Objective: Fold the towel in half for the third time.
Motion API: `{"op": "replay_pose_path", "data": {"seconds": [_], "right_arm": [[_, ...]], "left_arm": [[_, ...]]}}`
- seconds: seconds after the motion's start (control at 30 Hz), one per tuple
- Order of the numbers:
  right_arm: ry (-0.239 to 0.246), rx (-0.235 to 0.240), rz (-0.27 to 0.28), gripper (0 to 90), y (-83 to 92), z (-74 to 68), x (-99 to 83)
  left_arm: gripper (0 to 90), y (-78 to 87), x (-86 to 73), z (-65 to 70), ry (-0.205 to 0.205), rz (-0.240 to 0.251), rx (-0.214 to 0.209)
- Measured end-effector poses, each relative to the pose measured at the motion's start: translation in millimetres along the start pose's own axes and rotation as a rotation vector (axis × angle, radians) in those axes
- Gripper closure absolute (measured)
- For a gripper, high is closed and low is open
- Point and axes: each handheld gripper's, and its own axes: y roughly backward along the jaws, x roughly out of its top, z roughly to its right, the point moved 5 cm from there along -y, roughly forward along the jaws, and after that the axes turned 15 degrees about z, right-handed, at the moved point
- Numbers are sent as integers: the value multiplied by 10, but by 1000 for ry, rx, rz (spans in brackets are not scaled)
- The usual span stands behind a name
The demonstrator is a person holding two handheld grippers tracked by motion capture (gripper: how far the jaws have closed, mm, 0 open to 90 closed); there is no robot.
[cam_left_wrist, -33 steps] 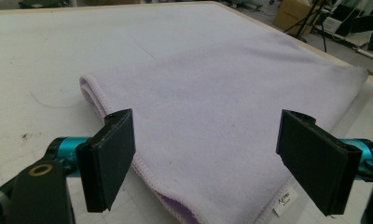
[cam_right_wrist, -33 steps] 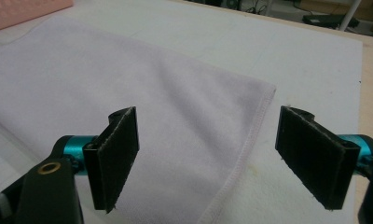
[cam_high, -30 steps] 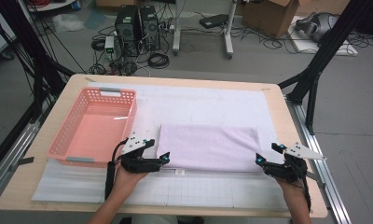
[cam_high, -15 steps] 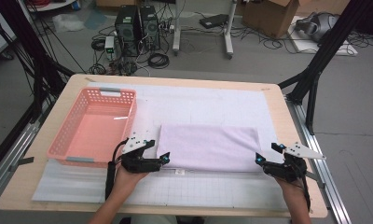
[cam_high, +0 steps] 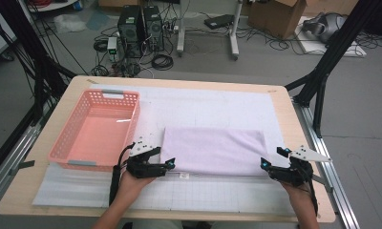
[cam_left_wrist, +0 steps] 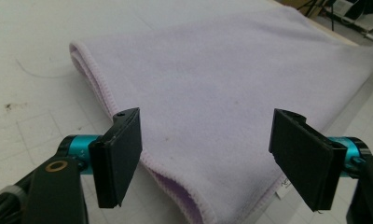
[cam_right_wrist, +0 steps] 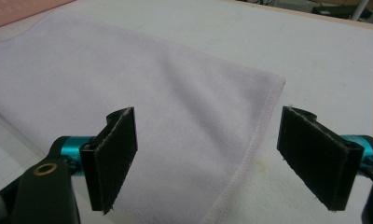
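The folded towel [cam_high: 213,150] lies between both open tongs.

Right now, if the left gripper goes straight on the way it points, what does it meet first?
Most likely the folded lilac fleece towel: the left gripper has open jaws that have just been closing a little, straddling the towel's near corner without pressing on it. Depth is hard to judge.

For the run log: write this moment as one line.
thing: folded lilac fleece towel flat on white mat | left gripper: open, closing over near corner | right gripper: open at corner | pink plastic basket empty
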Motion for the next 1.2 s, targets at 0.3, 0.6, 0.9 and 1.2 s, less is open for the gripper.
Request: {"op": "replay_pose_path", "data": {"seconds": [0.3,0.6,0.9,1.2], "right_arm": [[0,20,-4,188,-31,-45,11],[-4,29,-2,188,-70,-67,23],[22,74,-9,188,-202,-197,59],[28,156,-14,188,-536,-406,241]], "left_arm": [[337,-22,-93,-20,13,-63,22],[372,-27,-164,-48,31,-114,60],[401,-13,-202,-12,-15,-141,88],[632,15,-222,49,-1,-149,73]]}}
